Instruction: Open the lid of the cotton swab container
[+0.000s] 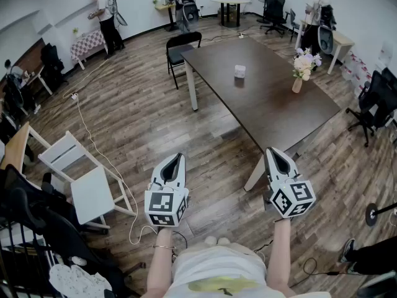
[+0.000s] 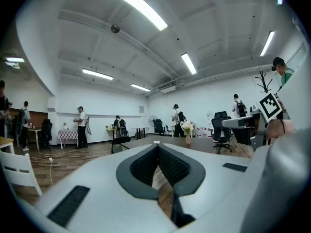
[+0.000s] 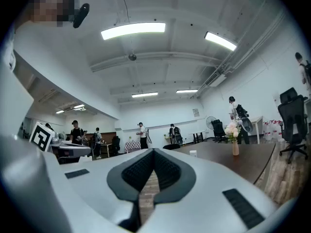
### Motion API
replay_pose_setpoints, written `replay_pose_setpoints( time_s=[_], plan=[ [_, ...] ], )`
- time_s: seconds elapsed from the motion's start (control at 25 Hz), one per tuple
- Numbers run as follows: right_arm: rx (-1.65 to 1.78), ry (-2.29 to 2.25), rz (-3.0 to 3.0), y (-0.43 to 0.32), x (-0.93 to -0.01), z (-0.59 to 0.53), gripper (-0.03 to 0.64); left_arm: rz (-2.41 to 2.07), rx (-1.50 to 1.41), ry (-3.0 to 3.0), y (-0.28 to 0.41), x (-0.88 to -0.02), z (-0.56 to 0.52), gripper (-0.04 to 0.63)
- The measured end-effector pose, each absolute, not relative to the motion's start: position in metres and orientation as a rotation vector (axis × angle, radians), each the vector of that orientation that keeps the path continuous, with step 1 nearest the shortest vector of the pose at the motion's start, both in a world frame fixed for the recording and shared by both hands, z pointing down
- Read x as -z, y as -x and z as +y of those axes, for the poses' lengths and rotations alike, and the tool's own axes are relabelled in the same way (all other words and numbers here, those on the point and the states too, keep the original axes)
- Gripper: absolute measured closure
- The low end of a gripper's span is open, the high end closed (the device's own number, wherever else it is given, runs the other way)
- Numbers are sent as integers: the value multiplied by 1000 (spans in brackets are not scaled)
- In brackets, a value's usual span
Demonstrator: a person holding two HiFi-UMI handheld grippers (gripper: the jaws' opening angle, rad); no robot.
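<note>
A small white cotton swab container (image 1: pixel 239 71) stands near the middle of a dark brown table (image 1: pixel 273 107), far ahead of me. In the right gripper view the container (image 3: pixel 193 153) shows as a tiny white box on the table. My left gripper (image 1: pixel 180 158) and right gripper (image 1: pixel 271 151) are held low in front of my body, well short of the table, both shut and empty. The left gripper (image 2: pixel 157 146) has its tips touching, and so does the right gripper (image 3: pixel 152 152).
A vase of flowers (image 1: pixel 303 67) stands at the table's right side. A black chair (image 1: pixel 180 48) sits at the far left corner, white folding chairs (image 1: pixel 84 182) at my left, office chairs (image 1: pixel 375 101) at the right. A cable (image 1: pixel 93 144) runs across the wood floor. Several people stand by the far walls.
</note>
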State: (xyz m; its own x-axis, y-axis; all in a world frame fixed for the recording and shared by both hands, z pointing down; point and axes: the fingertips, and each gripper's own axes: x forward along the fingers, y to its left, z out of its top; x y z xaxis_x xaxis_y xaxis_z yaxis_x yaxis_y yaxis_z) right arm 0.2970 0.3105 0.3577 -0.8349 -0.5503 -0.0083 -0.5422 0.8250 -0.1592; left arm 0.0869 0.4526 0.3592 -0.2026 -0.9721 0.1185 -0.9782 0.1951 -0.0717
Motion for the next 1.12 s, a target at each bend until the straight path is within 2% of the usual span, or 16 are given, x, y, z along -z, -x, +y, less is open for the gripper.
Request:
replay_pose_setpoints(
  time_s=[0.68,1.12],
  plan=[
    [286,846,2933,-320,-364,289,595,-2399,-170,-1947,-115,-358,431,572],
    [382,817,2919,-306,-387,265,595,-2379,-203,-1950,-119,-369,399,572]
  ],
)
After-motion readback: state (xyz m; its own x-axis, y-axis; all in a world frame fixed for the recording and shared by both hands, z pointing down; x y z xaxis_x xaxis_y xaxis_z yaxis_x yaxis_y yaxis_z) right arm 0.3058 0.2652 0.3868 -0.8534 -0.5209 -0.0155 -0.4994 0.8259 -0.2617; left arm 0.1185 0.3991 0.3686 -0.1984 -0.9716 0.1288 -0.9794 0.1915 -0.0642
